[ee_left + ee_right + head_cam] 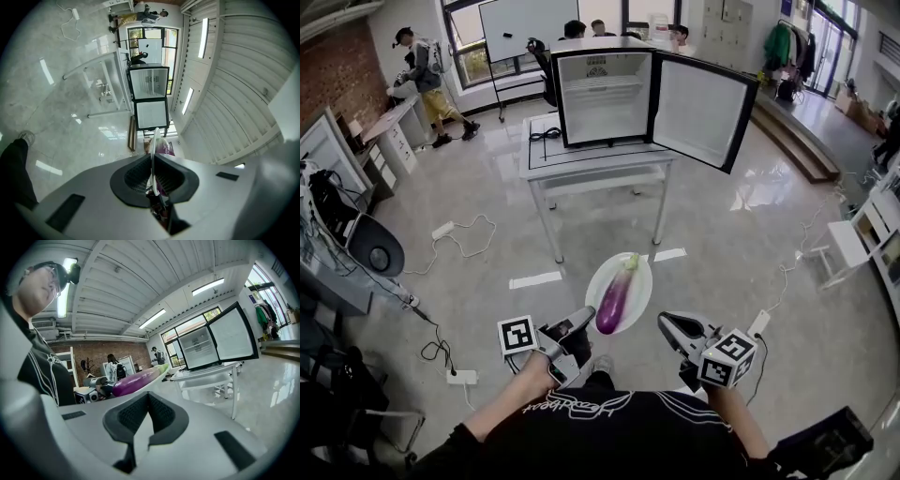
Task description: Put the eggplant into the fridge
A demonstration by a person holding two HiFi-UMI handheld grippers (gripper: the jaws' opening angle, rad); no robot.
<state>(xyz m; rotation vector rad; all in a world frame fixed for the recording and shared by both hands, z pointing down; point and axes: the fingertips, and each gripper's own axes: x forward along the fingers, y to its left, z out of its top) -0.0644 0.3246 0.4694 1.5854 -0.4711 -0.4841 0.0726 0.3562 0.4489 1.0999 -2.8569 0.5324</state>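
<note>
Left fingers (136, 176) clamp the plate (643, 279) bearing the eggplant (614, 298); right fingers (164, 414) together, fridge (602, 94) open.

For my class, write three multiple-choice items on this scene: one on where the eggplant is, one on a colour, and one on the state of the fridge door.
1. Where does the eggplant lie?
A on the plate
B on the floor
C in a bowl

2. What colour is the plate?
A blue
B black
C white

3. How does the fridge door stand?
A shut
B open
C taken off

Answers:
1 A: the purple eggplant rests lengthwise on the plate.
2 C: the plate's bare rim is white in the head view.
3 B: the door is swung wide, so the inside shows.
</note>
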